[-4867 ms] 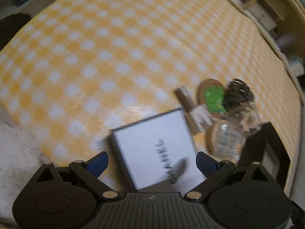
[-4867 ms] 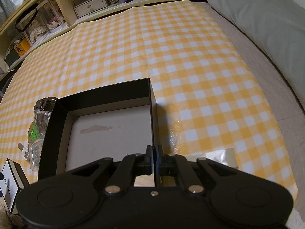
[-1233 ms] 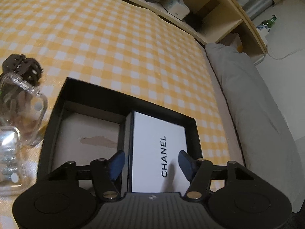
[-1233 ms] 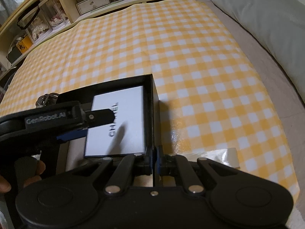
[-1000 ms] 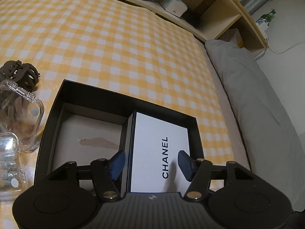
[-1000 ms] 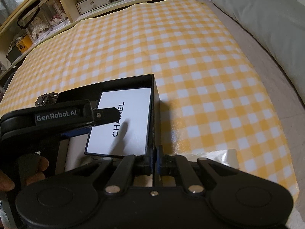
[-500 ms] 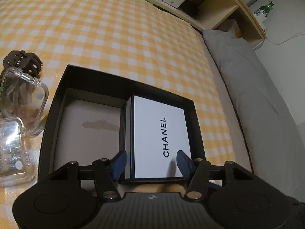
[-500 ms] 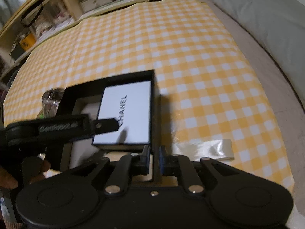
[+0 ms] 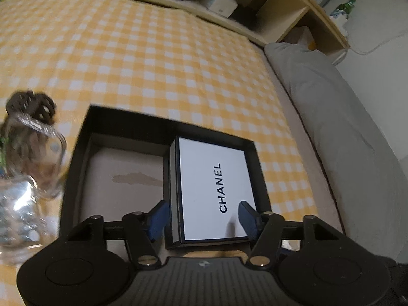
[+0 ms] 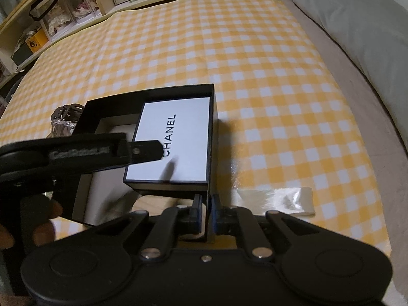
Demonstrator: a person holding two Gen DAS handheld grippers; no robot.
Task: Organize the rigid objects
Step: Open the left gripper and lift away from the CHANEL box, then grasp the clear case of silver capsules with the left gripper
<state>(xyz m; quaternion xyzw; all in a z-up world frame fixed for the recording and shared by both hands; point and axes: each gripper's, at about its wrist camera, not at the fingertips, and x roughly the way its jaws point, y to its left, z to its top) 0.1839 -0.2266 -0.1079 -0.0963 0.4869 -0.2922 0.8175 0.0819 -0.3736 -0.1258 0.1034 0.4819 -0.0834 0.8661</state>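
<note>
- White rectangular cardboard box printed "CHANEL" (image 9: 213,191) lies flat in the right half of the open black square tray-box (image 9: 127,122), against its right wall.
- Left gripper (image 9: 202,216) is spread; its blue-padded fingers (image 9: 158,215) flank the near end of the white box, apart from its sides.
- Right gripper (image 10: 206,213) is pinched on the near right wall of the black tray-box (image 10: 213,117).
- Black tray-box sits on the yellow-and-white checked cloth (image 10: 255,63).
- Left of the tray: clear plastic cases (image 9: 28,168), blurred, and a dark brown claw hair clip (image 9: 30,107) just beyond them.
- Grey pillow (image 9: 331,107) lies at far right.
</note>
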